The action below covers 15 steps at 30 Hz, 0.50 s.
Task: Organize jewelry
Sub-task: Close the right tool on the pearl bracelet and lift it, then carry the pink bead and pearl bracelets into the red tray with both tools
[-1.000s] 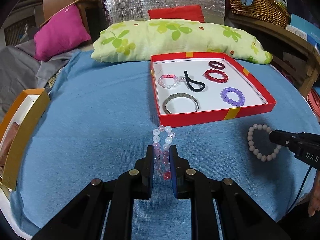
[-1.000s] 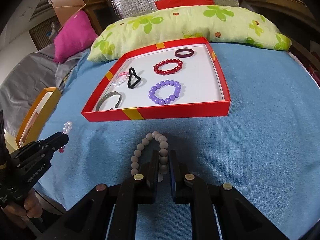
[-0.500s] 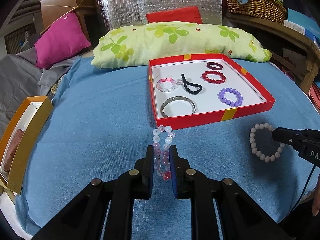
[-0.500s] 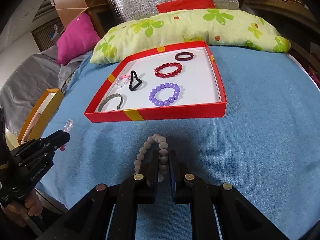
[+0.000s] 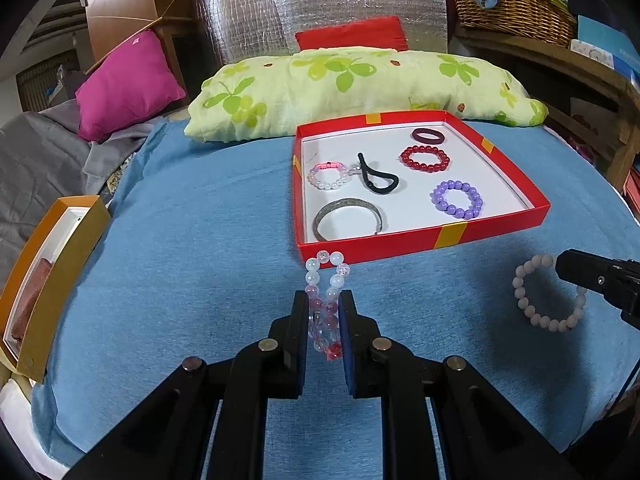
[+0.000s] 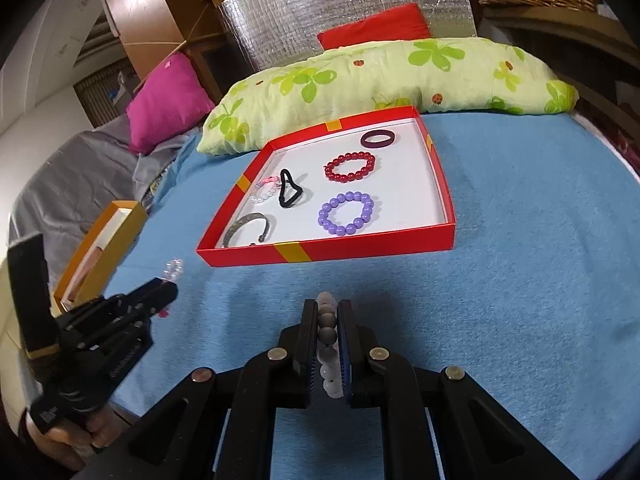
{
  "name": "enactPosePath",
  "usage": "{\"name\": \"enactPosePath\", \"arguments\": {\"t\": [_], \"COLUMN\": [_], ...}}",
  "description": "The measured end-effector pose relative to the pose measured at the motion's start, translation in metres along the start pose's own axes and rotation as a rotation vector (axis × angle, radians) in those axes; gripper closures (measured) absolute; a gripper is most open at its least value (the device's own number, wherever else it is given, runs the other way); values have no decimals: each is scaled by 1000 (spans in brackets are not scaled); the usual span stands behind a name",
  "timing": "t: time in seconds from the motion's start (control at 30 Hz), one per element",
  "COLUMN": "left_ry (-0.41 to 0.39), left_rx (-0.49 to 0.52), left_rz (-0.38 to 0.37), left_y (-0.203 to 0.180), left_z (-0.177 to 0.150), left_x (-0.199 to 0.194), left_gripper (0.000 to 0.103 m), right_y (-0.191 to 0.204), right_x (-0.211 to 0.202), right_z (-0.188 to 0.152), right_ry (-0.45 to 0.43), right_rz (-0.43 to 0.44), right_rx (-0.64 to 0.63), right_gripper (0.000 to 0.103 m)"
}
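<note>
My left gripper (image 5: 324,300) is shut on a clear and pink bead bracelet (image 5: 326,280), held just in front of the red tray (image 5: 452,236). My right gripper (image 6: 329,308) is shut on a pale grey bead bracelet (image 6: 328,332), lifted off the blue cloth and seen edge-on; it also shows in the left wrist view (image 5: 548,300). The red tray (image 6: 360,248) holds a purple bead bracelet (image 6: 346,214), a red bead bracelet (image 6: 350,166), a dark ring (image 6: 378,138), a black hair tie (image 6: 289,189), a pink and white bracelet (image 6: 264,191) and a metal bangle (image 6: 248,229).
A yellow box (image 5: 48,276) sits at the left edge of the blue-covered surface. A green floral pillow (image 5: 360,88) lies behind the tray, with a magenta pillow (image 5: 128,84) at far left. A wicker basket (image 5: 512,4) stands on a shelf at right.
My right gripper has lifted the grey bracelet off the cloth and it now hangs edge-on between the fingers. Both grippers have risen and moved a little toward the tray.
</note>
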<state>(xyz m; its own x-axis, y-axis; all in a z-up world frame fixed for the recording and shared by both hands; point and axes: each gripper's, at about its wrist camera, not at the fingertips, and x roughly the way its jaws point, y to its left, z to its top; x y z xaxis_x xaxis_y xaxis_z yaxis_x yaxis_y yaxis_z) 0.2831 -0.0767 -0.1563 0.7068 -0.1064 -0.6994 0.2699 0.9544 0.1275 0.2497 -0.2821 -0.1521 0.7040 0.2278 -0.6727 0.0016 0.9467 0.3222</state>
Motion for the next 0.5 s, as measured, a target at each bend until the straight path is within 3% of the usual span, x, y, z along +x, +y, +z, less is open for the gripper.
{"name": "enactPosePath", "arguments": {"t": [0.3,0.5], "left_ry": [4,10], "left_rx": [2,0], "left_rz": [-36,-41], "left_y": [-3,3], "left_z": [5,6], "left_x": [1,2], "left_gripper": [87,87], "right_y": [2,-18], "right_x": [5,24], "right_z": [6,5], "right_ry": [24,112], "right_rz": [43,-49], "right_rx": [16,37], "right_gripper": [92,92]}}
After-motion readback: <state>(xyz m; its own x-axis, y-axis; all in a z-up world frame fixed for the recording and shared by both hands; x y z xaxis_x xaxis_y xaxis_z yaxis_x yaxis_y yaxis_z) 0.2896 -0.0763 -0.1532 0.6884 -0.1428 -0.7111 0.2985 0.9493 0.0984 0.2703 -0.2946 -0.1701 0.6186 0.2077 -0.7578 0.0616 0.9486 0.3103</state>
